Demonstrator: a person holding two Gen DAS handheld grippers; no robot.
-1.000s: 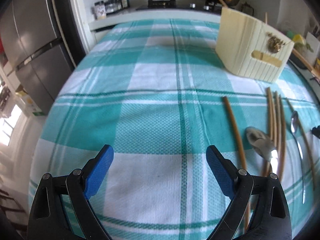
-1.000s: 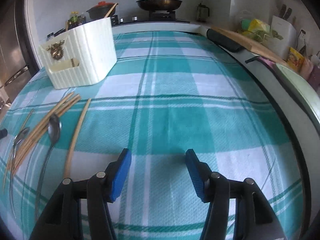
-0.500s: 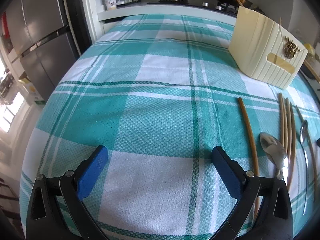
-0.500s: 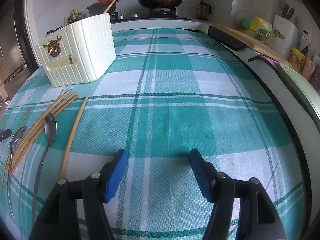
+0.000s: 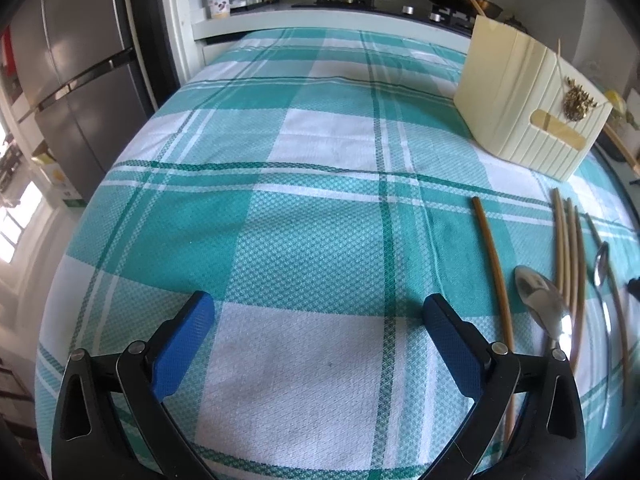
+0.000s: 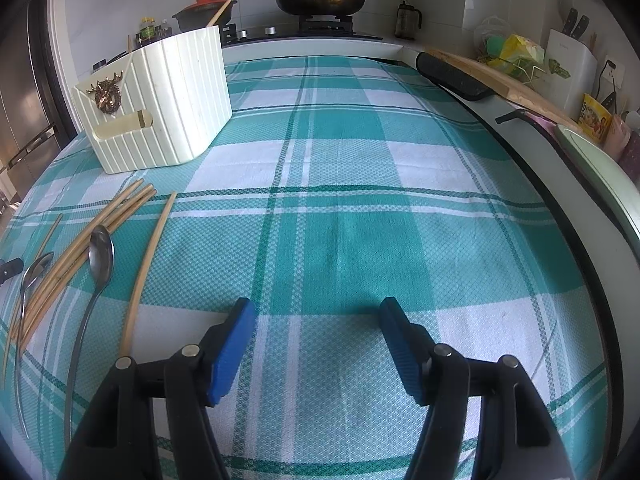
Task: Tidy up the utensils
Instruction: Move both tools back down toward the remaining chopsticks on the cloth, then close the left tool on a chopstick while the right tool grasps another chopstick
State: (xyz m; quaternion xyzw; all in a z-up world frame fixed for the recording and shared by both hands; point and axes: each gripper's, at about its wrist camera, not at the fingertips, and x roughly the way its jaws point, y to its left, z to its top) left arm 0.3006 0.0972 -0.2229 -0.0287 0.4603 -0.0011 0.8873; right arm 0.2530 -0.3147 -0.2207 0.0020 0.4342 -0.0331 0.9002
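Note:
A cream ribbed utensil holder (image 5: 528, 108) stands at the far right of the checked cloth; it also shows in the right wrist view (image 6: 156, 108) at far left. Wooden chopsticks (image 5: 568, 248) and two metal spoons (image 5: 540, 300) lie loose on the cloth below it; in the right wrist view the chopsticks (image 6: 92, 236) and a spoon (image 6: 100, 256) lie at left. One chopstick (image 5: 492, 264) lies apart, beside my left gripper's right finger. My left gripper (image 5: 316, 320) is open and empty. My right gripper (image 6: 316, 324) is open and empty, right of the utensils.
The teal and white checked cloth (image 6: 360, 200) covers the table. A stove with a pan (image 6: 320, 0) and pot stands behind. A fridge (image 5: 72, 60) is at left. A cutting board (image 6: 500, 80) and a knife block line the right counter.
Both grippers have drawn back and risen slightly; the utensils and holder appear a little lower and nearer in both views. Nothing on the cloth has moved.

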